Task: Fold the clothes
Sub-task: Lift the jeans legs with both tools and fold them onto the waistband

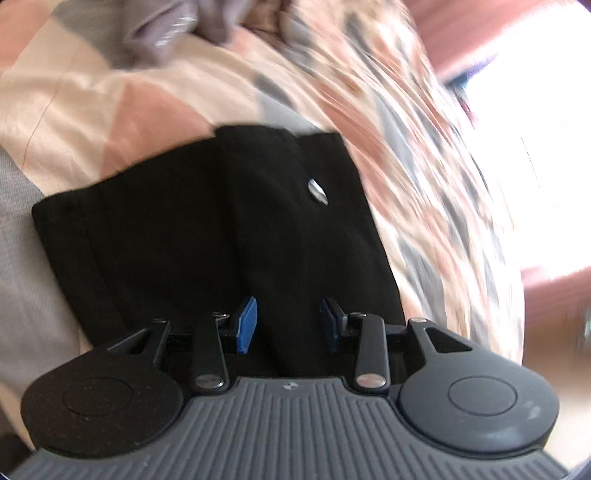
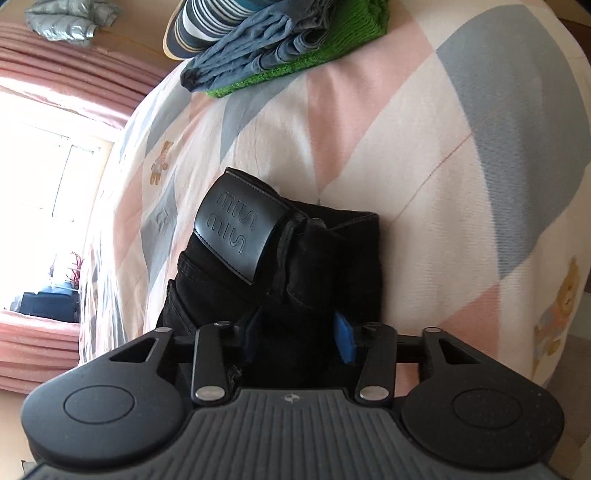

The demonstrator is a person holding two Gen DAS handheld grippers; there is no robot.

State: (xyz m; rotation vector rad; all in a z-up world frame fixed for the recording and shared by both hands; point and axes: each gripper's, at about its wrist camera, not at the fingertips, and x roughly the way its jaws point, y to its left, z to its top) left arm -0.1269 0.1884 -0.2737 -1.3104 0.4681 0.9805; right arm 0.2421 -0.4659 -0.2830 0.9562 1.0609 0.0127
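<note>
A pair of black jeans (image 1: 184,229) lies folded on the patterned bed sheet (image 1: 92,110), its metal button (image 1: 317,190) facing up. My left gripper (image 1: 290,325) is shut on a ridge of the black cloth, which stays sharp while the bed behind it is smeared. In the right wrist view the jeans (image 2: 317,258) show their waistband and a black leather patch (image 2: 240,236). There my right gripper (image 2: 299,339) is shut on the thick folded denim, which fills the gap between its blue pads (image 2: 345,343).
At the far end of the bed sheet (image 2: 406,129) is a stack of folded clothes: a green knit (image 2: 332,55), a blue-grey garment (image 2: 251,48) and a striped one (image 2: 207,22). A grey garment (image 1: 159,33) lies crumpled. A bright window (image 2: 55,166) with pink curtains is beyond the bed edge.
</note>
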